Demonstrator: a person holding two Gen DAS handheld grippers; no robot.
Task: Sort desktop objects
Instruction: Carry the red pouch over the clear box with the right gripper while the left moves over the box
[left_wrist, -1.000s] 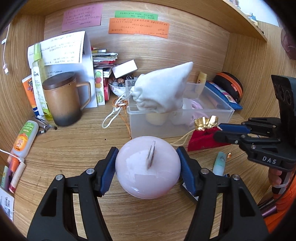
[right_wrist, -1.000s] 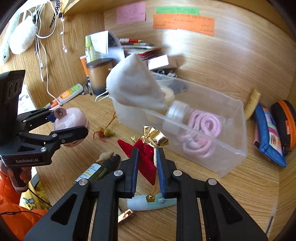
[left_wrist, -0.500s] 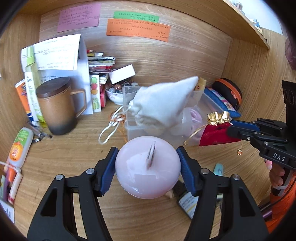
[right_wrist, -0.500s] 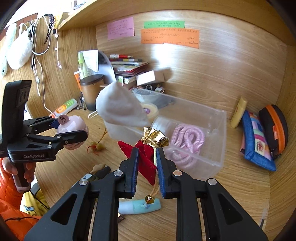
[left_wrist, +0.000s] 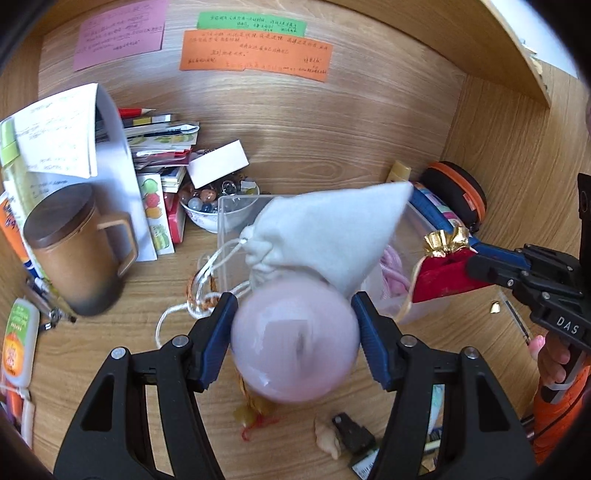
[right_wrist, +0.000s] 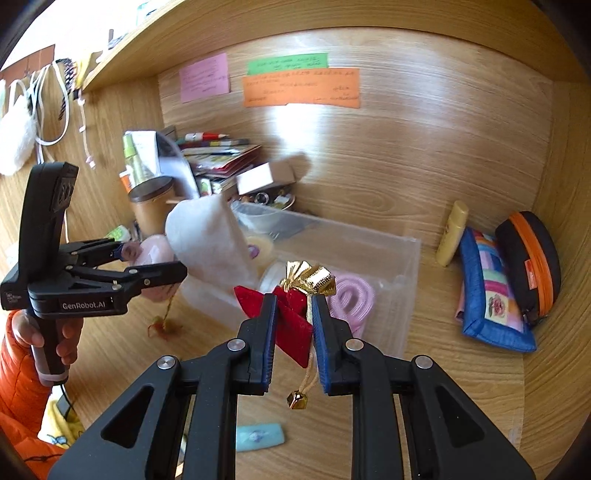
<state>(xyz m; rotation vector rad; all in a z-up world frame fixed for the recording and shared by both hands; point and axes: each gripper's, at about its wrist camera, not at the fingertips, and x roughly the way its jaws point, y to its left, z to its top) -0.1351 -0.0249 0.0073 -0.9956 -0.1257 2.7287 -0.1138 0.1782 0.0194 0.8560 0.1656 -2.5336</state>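
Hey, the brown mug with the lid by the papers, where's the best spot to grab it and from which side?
Probably the brown mug by its handle: it sticks out on the open side toward the clear bin, while papers and tubes crowd the other side. Both tongs are full now.
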